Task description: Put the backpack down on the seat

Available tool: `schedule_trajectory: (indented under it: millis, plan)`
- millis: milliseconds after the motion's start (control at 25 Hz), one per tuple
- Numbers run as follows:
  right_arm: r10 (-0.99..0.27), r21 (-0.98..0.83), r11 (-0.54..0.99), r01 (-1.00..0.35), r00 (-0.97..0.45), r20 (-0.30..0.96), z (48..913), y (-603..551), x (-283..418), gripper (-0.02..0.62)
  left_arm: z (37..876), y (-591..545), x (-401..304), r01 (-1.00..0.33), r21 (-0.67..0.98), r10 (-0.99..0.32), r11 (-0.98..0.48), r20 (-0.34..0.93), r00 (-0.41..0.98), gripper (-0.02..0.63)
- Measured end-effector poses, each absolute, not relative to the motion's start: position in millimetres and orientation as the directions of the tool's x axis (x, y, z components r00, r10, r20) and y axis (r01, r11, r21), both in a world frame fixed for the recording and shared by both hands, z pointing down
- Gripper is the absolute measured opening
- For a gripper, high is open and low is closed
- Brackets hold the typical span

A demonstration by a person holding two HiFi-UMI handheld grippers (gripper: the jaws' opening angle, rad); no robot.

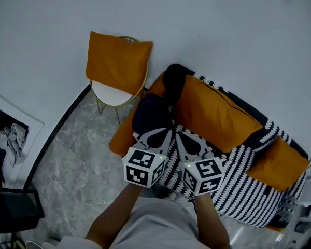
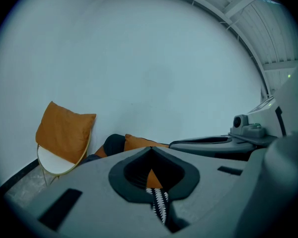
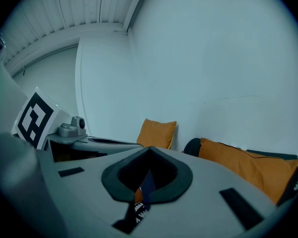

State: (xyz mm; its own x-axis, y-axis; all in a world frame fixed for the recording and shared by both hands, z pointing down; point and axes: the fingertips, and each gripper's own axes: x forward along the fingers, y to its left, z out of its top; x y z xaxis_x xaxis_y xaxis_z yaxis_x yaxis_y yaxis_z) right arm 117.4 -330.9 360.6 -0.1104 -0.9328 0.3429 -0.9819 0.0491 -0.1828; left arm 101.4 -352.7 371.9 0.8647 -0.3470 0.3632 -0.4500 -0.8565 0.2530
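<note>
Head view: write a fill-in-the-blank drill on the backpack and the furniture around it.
1. The cushion propped on the chair is ___ in colour.
2. The dark backpack is at the end of the sofa nearest the ___.
3. The throw draped over the sofa is striped black and ___.

Missing words: orange; chair; white.
</note>
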Motion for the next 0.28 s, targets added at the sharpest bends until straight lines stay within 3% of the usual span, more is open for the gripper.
schedule_trajectory:
  millis: [280]
  plan:
    - [-0.932,-0.185,0.055,-0.981,-0.117,0.343,360.6,-330.1,117.7,0.002,370.5,-347.2,106.3,-0.439,0.247,-0.339,-0.864,0.361,0.869,0.005]
